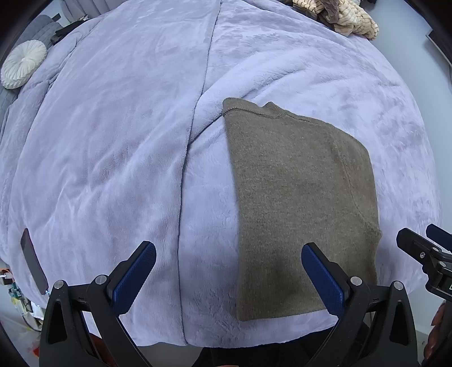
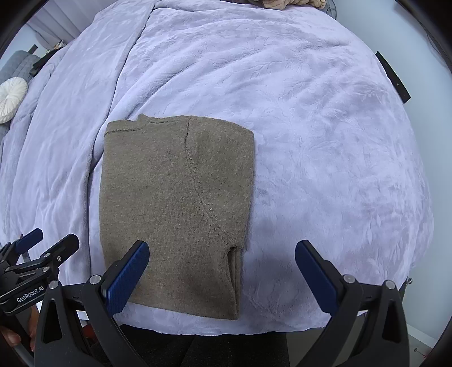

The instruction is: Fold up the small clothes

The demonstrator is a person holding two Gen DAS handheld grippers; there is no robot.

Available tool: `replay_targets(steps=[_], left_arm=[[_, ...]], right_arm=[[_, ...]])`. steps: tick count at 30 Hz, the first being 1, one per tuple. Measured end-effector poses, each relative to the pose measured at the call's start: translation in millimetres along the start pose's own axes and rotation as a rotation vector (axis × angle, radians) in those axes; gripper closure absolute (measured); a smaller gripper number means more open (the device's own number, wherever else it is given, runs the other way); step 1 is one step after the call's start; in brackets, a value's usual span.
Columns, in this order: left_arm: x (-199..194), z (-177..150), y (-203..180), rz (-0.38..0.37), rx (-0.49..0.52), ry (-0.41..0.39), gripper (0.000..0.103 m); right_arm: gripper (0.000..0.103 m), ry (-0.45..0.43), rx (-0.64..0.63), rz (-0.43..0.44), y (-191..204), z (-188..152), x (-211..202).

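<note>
A brown knit garment (image 1: pixel 299 197) lies folded into a flat rectangle on the lilac blanket, near the bed's front edge; it also shows in the right wrist view (image 2: pixel 175 209). My left gripper (image 1: pixel 228 254) is open and empty, above the blanket just left of the garment, its right finger over the garment's near edge. My right gripper (image 2: pixel 221 251) is open and empty, above the garment's near right corner. The right gripper also shows at the right edge of the left wrist view (image 1: pixel 423 248), and the left gripper shows at the left edge of the right wrist view (image 2: pixel 42 245).
The lilac fleece blanket (image 1: pixel 113 141) covers the bed, with a seam running front to back. A pile of cream and brown clothes (image 1: pixel 341 14) lies at the far right. A white round cushion (image 1: pixel 22 63) sits far left. A dark flat device (image 1: pixel 34 261) lies at the left edge.
</note>
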State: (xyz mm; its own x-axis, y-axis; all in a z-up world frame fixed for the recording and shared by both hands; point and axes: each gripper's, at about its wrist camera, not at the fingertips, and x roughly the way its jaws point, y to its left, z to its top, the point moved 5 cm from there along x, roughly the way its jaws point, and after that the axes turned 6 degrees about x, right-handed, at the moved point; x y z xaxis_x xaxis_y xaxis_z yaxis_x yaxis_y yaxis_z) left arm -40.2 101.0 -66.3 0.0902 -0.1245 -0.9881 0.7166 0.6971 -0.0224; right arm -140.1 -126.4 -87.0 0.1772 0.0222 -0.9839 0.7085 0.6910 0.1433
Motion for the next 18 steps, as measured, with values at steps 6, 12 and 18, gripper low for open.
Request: replay_targets(steps=[6, 12, 18], left_arm=[[-1.0, -1.7, -0.4, 0.002, 0.001, 0.002, 0.0], [-3.9, -2.1, 0.5, 0.004, 0.004, 0.0, 0.0], [-4.2, -1.9, 1.2, 0.006, 0.01, -0.004, 0.0]], right_arm=[[0.0, -0.001, -0.001, 0.0, -0.2, 0.6, -0.1], [0.0, -0.002, 0.0, 0.0, 0.6, -0.7, -0.3], [0.0, -0.01, -0.003, -0.003, 2.5, -1.4, -2.6]])
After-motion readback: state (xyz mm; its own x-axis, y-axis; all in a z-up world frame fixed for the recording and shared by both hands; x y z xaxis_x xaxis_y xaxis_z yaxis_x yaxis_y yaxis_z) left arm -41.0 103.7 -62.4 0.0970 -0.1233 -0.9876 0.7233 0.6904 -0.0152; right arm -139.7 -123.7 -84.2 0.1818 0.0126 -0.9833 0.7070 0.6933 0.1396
